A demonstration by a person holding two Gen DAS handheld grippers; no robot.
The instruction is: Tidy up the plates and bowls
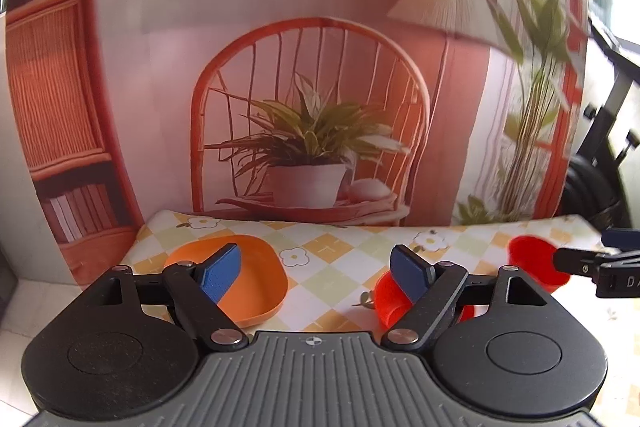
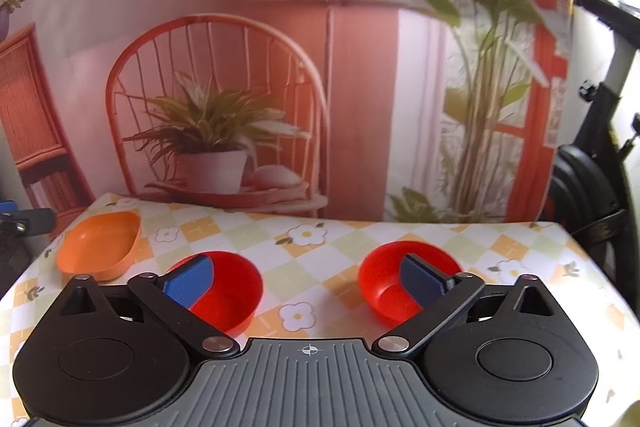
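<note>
We hold both the left gripper [image 1: 316, 273] and right gripper [image 2: 308, 281] with jaws apart, empty, above the worktop [image 2: 332, 247]. An orange plate [image 2: 100, 247] lies left; two red bowls [image 2: 232, 291] [image 2: 394, 279] sit apart.

Left hand-held gripper [image 1: 318, 273] finger hides pt of nearer red bowl [image 1: 386, 301].

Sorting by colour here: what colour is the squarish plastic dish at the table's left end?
Orange squarish plastic dish, clearest in the right wrist view.
</note>
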